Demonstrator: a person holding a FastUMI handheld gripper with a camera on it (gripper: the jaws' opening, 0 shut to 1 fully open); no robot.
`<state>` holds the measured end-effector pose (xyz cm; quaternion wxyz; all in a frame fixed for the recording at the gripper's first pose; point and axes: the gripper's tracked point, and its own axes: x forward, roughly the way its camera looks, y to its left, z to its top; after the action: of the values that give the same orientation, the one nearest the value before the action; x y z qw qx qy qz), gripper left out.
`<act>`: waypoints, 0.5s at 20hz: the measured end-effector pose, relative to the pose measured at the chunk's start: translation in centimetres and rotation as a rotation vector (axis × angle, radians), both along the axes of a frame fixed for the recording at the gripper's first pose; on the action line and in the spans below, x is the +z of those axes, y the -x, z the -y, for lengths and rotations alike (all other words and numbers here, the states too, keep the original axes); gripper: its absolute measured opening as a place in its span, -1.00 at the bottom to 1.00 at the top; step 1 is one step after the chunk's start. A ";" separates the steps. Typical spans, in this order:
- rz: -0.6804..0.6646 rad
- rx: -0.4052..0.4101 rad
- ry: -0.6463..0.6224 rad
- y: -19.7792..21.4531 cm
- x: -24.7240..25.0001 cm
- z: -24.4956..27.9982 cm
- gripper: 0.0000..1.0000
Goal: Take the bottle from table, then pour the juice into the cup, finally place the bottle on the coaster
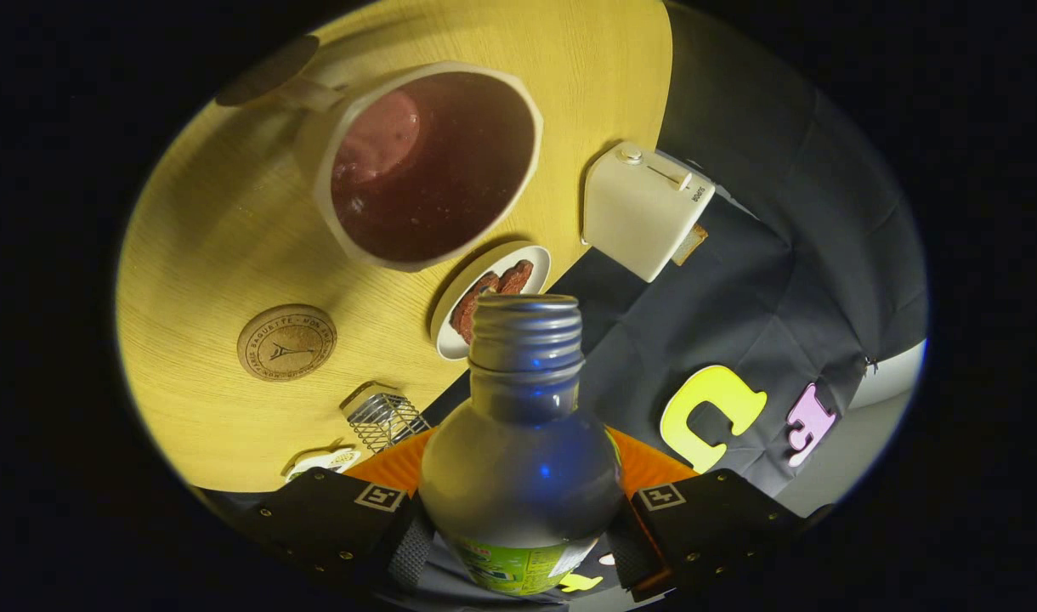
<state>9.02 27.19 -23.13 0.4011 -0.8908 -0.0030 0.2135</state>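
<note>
Yellow wooden tabletop (229,229). Gripper (518,518): fingers clamped on clear uncapped plastic bottle (523,433), tilted, mouth short of wide cream cup (429,166). Step: pouring approach; next, advance over the rim. Round cork coaster (286,342) nearby, vacant.

The gripper (523,518) holds the bottle (523,442) between its fingers, both pressing on its sides, mouth pointing ahead. Beyond the mouth lies the table (221,229). On it, straight past the mouth, sits a plate (531,255) with food (493,293) on it; further on stands the cup (425,166), liquid (433,178) in it. The coaster (286,342) lies left of the bottle, apart from the cup. A rack (384,416) sits between coaster and fingers. A toaster (642,208) stands right of the plate, at the table's edge
</note>
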 end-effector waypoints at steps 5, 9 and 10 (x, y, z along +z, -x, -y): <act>-0.023 -0.020 -0.016 0.1 -0.8 0.3 0.67; -0.045 -0.037 -0.037 0.3 -1.5 0.7 0.67; -0.050 -0.038 -0.042 0.4 -1.6 0.8 0.67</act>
<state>8.63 26.44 -24.75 0.4239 -0.8764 0.0196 0.2278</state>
